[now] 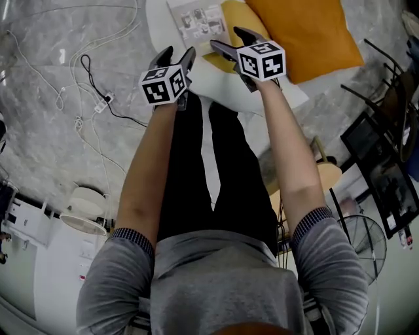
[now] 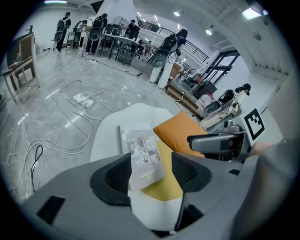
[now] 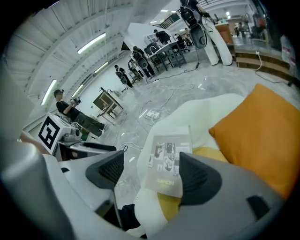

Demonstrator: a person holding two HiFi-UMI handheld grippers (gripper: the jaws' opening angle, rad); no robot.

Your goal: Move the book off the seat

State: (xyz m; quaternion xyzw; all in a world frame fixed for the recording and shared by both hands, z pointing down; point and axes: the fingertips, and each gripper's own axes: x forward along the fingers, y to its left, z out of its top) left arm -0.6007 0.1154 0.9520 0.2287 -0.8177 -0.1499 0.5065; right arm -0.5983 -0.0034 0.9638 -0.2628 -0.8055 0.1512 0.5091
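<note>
A thin grey-white book (image 1: 200, 19) lies on a white seat (image 1: 160, 19), partly over a yellow pad (image 1: 237, 14) and beside an orange cushion (image 1: 308, 33). Both grippers hover short of the book, above the person's lap. My left gripper (image 1: 178, 55) is open with nothing between its pads. My right gripper (image 1: 229, 39) is open too, close to the book's near edge. In the left gripper view the book (image 2: 143, 157) shows beyond the open jaws of the left gripper (image 2: 150, 173). The right gripper view likewise frames the book (image 3: 168, 161) past the right gripper (image 3: 152, 176).
White and black cables (image 1: 85, 78) trail over the marble floor left of the seat. A wooden stool (image 1: 327, 173), black frames (image 1: 386, 150) and a wire fan guard (image 1: 363, 245) stand on the right. A white round appliance (image 1: 85, 212) sits at lower left.
</note>
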